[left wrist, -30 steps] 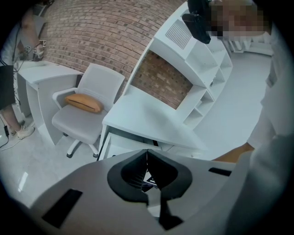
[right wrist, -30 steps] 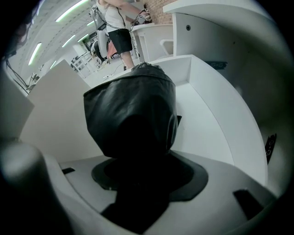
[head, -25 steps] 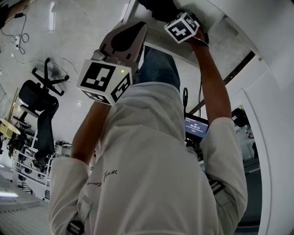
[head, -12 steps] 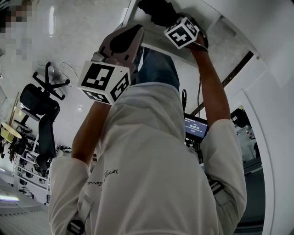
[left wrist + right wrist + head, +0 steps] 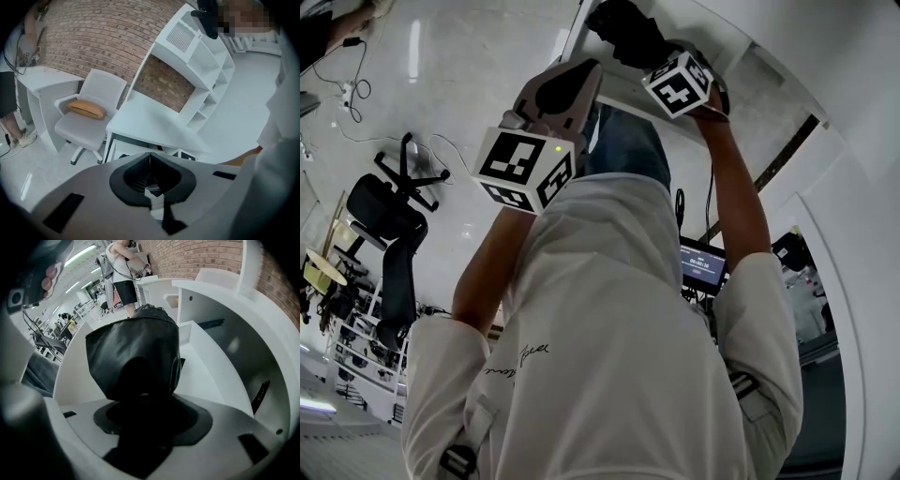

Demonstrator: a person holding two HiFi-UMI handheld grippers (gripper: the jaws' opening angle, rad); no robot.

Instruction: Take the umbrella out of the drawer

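Right tongs [image 5: 143, 401] clamped on the black folded umbrella [image 5: 133, 350]. Its bundled body juts straight out ahead of the jaws and fills most of the right gripper view. Open white drawer [image 5: 206, 366] lies just behind and beside the umbrella; contact with the drawer floor can't be told. Left tongs [image 5: 150, 161] closed, 2 jaws pressed together, nothing between. Ahead of them a white desk [image 5: 150, 124], with 1 grey chair [image 5: 86, 119] beside it.

Black folded umbrella [image 5: 133, 352] held over open white drawer [image 5: 208, 369].
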